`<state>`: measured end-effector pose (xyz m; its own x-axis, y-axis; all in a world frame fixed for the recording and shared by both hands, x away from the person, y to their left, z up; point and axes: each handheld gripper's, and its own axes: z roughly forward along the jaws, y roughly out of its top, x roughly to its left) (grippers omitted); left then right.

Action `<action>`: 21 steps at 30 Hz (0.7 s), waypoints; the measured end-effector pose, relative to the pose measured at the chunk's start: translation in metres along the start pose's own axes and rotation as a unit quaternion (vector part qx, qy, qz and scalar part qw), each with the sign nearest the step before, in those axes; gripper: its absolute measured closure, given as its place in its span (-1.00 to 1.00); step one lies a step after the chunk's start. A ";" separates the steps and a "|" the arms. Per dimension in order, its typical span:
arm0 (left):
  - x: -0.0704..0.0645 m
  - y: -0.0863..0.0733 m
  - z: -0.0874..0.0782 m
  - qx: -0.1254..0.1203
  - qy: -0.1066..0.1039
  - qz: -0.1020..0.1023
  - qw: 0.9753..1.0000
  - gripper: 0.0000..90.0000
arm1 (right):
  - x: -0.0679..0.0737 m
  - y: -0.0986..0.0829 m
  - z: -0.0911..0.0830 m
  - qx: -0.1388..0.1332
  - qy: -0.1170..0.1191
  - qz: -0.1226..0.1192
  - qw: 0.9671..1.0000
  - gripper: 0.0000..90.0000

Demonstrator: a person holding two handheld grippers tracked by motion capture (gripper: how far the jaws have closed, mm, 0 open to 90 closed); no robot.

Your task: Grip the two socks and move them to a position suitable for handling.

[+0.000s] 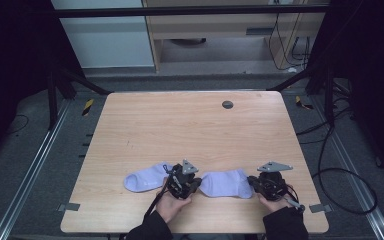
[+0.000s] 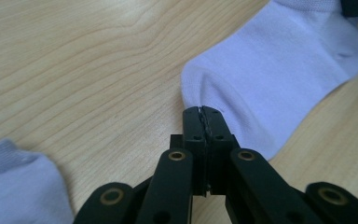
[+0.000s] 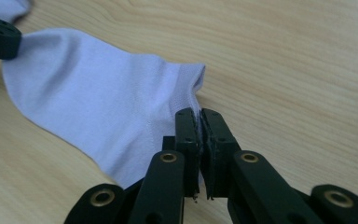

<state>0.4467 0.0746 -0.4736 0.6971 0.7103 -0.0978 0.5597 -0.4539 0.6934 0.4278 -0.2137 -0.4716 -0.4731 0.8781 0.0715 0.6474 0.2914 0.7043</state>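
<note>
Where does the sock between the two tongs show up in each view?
High view: the right sock lies near the table's front edge, between the left tongs and right tongs.
Left gripper view: upper right, its toe pinched at the shut jaws.
Right gripper view: upper left, its cuff pinched at the shut jaws.
Shared landmark: the wooden table.

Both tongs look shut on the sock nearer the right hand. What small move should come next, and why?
Probably lift both tongs together a little. The left tongs pinch the toe end of the right sock, and the right tongs pinch its cuff edge, while it lies flat on the table. The left sock lies apart, so raising the held one would free it for carrying over.
</note>
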 end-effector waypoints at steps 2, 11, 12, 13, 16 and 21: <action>0.002 0.000 -0.009 -0.003 -0.002 0.007 1.000 0.98 | 0.005 0.003 -0.006 -0.012 0.010 -0.001 1.000 0.92; 0.016 -0.017 -0.041 -0.005 0.001 0.010 1.000 0.97 | 0.041 0.015 -0.006 -0.019 0.051 -0.034 0.998 0.92; 0.018 -0.019 -0.043 -0.004 0.002 0.007 1.000 0.97 | 0.045 0.016 -0.005 -0.018 0.056 -0.038 0.998 0.92; 0.020 -0.022 -0.045 -0.003 0.003 0.005 1.000 0.97 | 0.049 0.017 -0.004 -0.016 0.060 -0.039 0.997 0.92; 0.027 -0.031 -0.049 0.007 0.007 0.001 1.000 0.97 | 0.059 0.019 0.001 -0.012 0.070 -0.046 0.996 0.92; 0.034 -0.041 -0.051 0.024 0.013 -0.005 1.000 0.97 | 0.067 0.016 0.011 0.005 0.077 -0.051 0.996 0.92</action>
<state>0.4243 0.1450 -0.4691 0.6797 0.7284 -0.0859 0.5884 -0.4716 0.6568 0.4132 -0.1464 -0.4630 -0.6216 0.7758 0.1083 0.5975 0.3802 0.7060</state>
